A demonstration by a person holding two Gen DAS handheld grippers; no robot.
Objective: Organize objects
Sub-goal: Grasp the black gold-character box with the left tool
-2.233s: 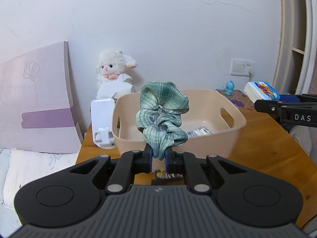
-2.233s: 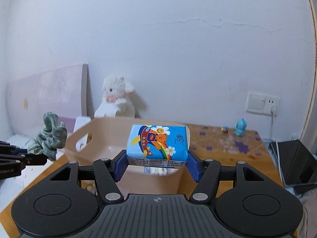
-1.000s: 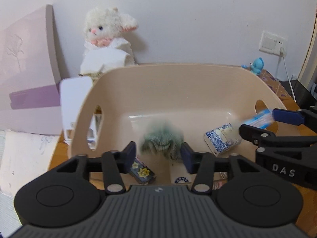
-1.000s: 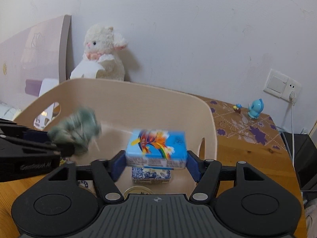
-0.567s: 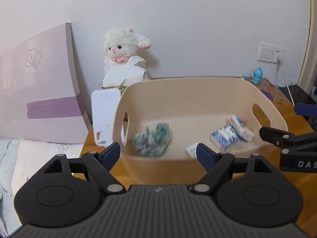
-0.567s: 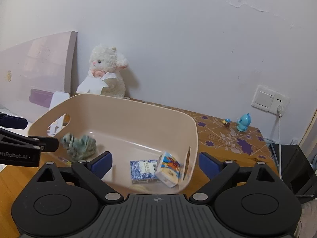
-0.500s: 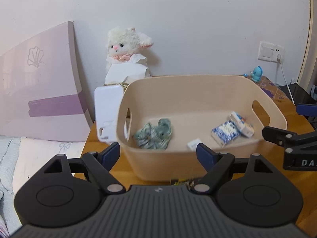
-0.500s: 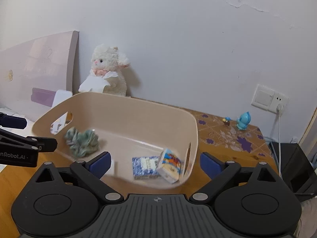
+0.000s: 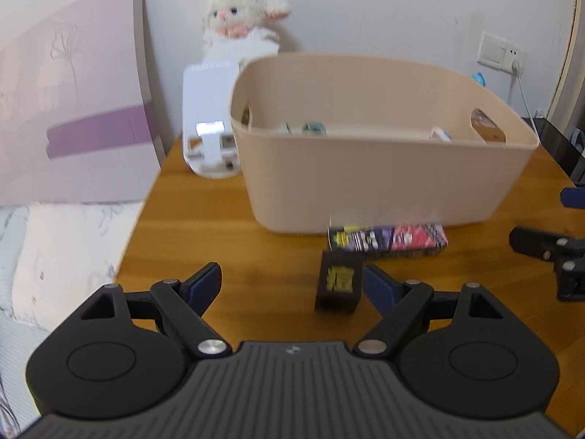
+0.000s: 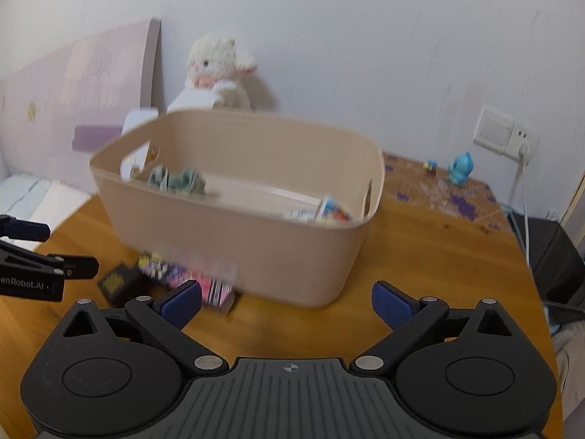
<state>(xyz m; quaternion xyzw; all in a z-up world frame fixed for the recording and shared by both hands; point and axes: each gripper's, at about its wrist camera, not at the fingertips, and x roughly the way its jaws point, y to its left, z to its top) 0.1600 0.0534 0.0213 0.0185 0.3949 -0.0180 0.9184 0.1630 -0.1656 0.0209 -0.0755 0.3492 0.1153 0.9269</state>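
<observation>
A beige plastic bin stands on the wooden table. Inside it lie a green scrunchie and a blue tissue pack. In front of the bin lie a small black box and a flat colourful pack. My left gripper is open and empty, low over the table; the black box is between its fingers, near the right one. My right gripper is open and empty, in front of the bin's near wall.
A white plush lamb sits against the wall. A white phone stand is left of the bin. A purple board leans at left. A blue figurine and wall socket are at right. Bedding borders the table's left edge.
Both grippers let go of the scrunchie and the tissue pack into the bin, opened, then drew back and down towards the table in front of the bin.
</observation>
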